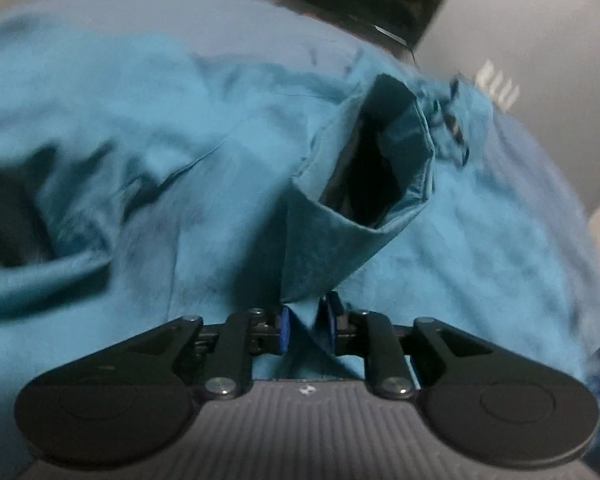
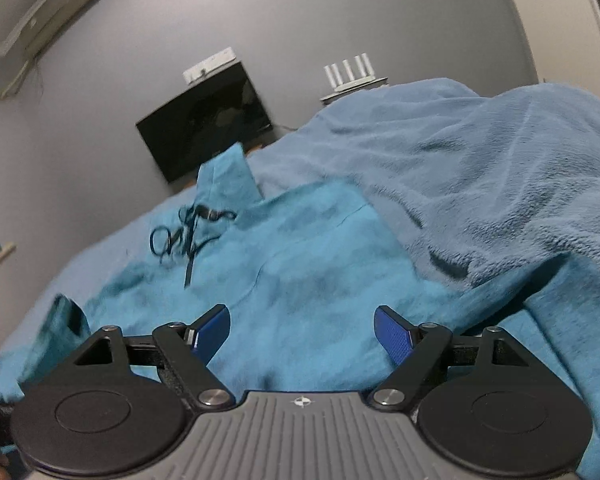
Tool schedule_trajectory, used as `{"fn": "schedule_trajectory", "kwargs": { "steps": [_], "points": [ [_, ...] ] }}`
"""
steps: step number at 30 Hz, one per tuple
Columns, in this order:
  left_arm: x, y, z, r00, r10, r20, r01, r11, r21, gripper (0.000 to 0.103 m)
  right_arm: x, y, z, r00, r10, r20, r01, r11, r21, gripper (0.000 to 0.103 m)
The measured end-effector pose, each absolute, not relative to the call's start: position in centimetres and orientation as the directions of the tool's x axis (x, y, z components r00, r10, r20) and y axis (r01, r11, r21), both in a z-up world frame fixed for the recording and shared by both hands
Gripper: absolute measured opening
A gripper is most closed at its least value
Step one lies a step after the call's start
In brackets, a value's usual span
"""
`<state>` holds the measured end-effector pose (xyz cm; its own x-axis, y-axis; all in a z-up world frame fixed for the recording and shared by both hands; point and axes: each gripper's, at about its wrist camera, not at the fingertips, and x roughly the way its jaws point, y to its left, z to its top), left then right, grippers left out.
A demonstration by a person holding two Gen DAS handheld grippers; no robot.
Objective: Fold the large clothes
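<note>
A large teal garment lies spread over a bed. My left gripper is shut on a fold of it, a sleeve or leg end whose open cuff stands up just ahead of the fingers. In the right wrist view the same teal garment lies under my right gripper, which is open and empty, hovering just above the cloth. A dark drawstring lies tangled on the garment at the far left, by a raised flap.
A lighter blue fleece blanket is bunched on the right of the bed. A black monitor and a white router stand by the grey wall beyond. An air conditioner hangs upper left.
</note>
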<state>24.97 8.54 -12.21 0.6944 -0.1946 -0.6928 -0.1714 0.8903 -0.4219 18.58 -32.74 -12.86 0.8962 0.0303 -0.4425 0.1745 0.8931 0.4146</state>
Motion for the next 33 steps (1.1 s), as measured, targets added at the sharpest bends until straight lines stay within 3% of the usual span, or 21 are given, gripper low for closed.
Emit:
{"fn": "schedule_trajectory", "kwargs": {
  "steps": [3, 5, 8, 10, 12, 15, 16, 19, 23, 24, 26, 27, 28, 30, 33],
  "points": [
    [24.5, 9.9, -12.6, 0.697, -0.142, -0.703, -0.229, 0.885, -0.406, 0.034, 18.7, -32.3, -13.3, 0.889, 0.026, -0.457, 0.176, 0.903, 0.393, 0.081],
    [23.6, 10.2, -12.2, 0.708, -0.093, -0.700, -0.253, 0.892, -0.375, 0.034, 18.8, -32.1, -13.6, 0.886, 0.018, -0.464, 0.179, 0.909, 0.377, 0.081],
    [22.1, 9.2, -10.7, 0.739, -0.036, -0.673, -0.221, 0.930, -0.292, 0.047, 19.0, -31.6, -13.7, 0.886, 0.006, -0.464, 0.176, 0.921, 0.349, 0.081],
    [21.2, 7.9, -9.5, 0.783, 0.057, -0.619, -0.196, 0.968, -0.158, 0.068, 19.1, -31.2, -13.7, 0.884, 0.010, -0.467, 0.165, 0.928, 0.334, 0.081],
    [20.1, 5.8, -8.0, 0.833, 0.178, -0.524, -0.199, 0.980, 0.018, 0.075, 19.1, -30.7, -13.7, 0.886, 0.009, -0.464, 0.156, 0.936, 0.315, 0.081],
    [19.1, 2.8, -7.2, 0.898, 0.253, -0.360, -0.179, 0.957, 0.227, 0.099, 18.7, -29.8, -13.3, 0.900, 0.024, -0.435, 0.112, 0.952, 0.284, 0.083],
    [19.2, 2.0, -7.3, 0.915, 0.218, -0.340, -0.131, 0.956, 0.262, 0.100, 18.6, -29.4, -13.1, 0.906, 0.039, -0.421, 0.086, 0.958, 0.273, 0.086],
    [21.1, 0.2, -8.4, 0.910, 0.127, -0.395, -0.003, 0.954, 0.301, 0.100, 18.5, -27.8, -12.8, 0.912, 0.090, -0.401, -0.001, 0.976, 0.219, 0.092],
    [23.6, -0.3, -10.6, 0.839, 0.192, -0.509, -0.015, 0.943, 0.331, 0.100, 19.3, -26.2, -13.8, 0.881, 0.111, -0.459, -0.045, 0.987, 0.152, 0.093],
    [23.4, 0.5, -10.7, 0.825, 0.171, -0.539, -0.015, 0.959, 0.282, 0.098, 19.5, -26.1, -14.2, 0.873, 0.101, -0.477, -0.038, 0.989, 0.140, 0.093],
    [23.4, 2.3, -10.4, 0.809, 0.079, -0.582, -0.006, 0.992, 0.127, 0.083, 20.0, -26.0, -14.7, 0.860, 0.082, -0.504, -0.017, 0.991, 0.132, 0.093],
    [23.5, 3.6, -10.0, 0.797, 0.016, -0.604, 0.000, 1.000, 0.026, 0.064, 20.1, -26.1, -14.9, 0.855, 0.079, -0.513, -0.007, 0.990, 0.140, 0.093],
    [23.4, 4.6, -10.0, 0.786, -0.029, -0.618, 0.003, 0.999, -0.044, 0.036, 20.1, -26.3, -14.9, 0.853, 0.081, -0.516, -0.003, 0.989, 0.151, 0.093],
    [22.7, 6.3, -10.1, 0.757, -0.074, -0.650, -0.011, 0.992, -0.125, 0.000, 20.1, -26.4, -14.9, 0.854, 0.084, -0.513, 0.001, 0.987, 0.163, 0.093],
    [21.4, 8.0, -9.1, 0.744, -0.144, -0.653, 0.002, 0.977, -0.212, 0.000, 20.0, -26.4, -14.7, 0.860, 0.076, -0.504, 0.007, 0.987, 0.161, 0.093]
  ]
}}
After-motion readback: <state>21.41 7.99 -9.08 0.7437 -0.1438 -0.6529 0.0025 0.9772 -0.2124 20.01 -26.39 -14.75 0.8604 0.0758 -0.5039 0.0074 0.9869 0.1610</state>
